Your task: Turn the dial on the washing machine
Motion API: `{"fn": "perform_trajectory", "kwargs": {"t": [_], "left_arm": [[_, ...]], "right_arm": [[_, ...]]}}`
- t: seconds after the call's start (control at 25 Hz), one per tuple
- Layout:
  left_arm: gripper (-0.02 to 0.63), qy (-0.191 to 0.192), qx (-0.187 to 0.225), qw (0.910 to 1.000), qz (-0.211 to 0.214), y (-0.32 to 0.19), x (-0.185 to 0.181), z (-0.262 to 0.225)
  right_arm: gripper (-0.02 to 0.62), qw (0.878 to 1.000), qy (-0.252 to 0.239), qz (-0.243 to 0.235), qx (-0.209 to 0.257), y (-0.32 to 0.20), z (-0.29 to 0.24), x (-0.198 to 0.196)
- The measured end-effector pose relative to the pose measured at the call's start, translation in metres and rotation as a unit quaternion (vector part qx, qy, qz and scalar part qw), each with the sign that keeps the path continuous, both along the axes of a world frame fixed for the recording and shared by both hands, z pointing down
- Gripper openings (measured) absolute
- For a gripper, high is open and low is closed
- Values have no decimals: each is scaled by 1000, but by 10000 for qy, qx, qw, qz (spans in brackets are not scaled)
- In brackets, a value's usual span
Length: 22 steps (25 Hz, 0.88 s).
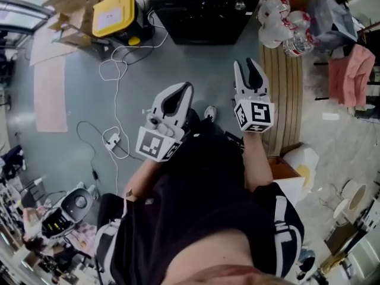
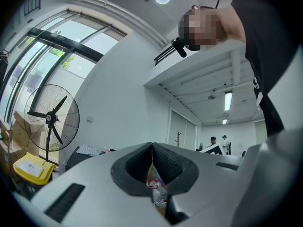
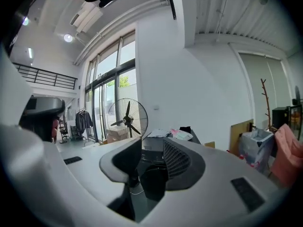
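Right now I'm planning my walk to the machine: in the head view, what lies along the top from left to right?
yellow-lidded bin → black washing machine → white plastic bags with bottles → pink cloth

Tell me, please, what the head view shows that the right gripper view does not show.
Only the head view shows the yellow-lidded bin, the white cables on the floor and the shut left hand-held gripper. Only the right gripper view shows the standing fan and the coat stand. Both show the open right hand-held gripper, the dark washing machine ahead and the pink cloth.
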<state>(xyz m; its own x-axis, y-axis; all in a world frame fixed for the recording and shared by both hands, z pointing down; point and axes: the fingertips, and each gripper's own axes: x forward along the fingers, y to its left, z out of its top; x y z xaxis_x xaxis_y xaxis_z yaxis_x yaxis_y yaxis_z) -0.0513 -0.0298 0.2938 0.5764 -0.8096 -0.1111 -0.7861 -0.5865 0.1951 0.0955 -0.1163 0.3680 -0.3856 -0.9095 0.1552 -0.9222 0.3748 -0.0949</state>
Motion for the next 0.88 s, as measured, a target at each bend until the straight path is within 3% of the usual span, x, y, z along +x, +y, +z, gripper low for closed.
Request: {"fn": "perform_trajectory", "kwargs": {"t": [0.36,0.68,0.88], "left_arm": [[21,64,-97,9995,304,-177,27,43],[21,112,-355,9978,553,-347,56,96],[21,88,-544,9970,551,-411,63,142]], "right_arm": [[179,9984,59,291,-487,-213,93,39],[253,9897,225,497,-1321,-408,252,73],[302,9803,560,661,-1775,-487,349,86]]}}
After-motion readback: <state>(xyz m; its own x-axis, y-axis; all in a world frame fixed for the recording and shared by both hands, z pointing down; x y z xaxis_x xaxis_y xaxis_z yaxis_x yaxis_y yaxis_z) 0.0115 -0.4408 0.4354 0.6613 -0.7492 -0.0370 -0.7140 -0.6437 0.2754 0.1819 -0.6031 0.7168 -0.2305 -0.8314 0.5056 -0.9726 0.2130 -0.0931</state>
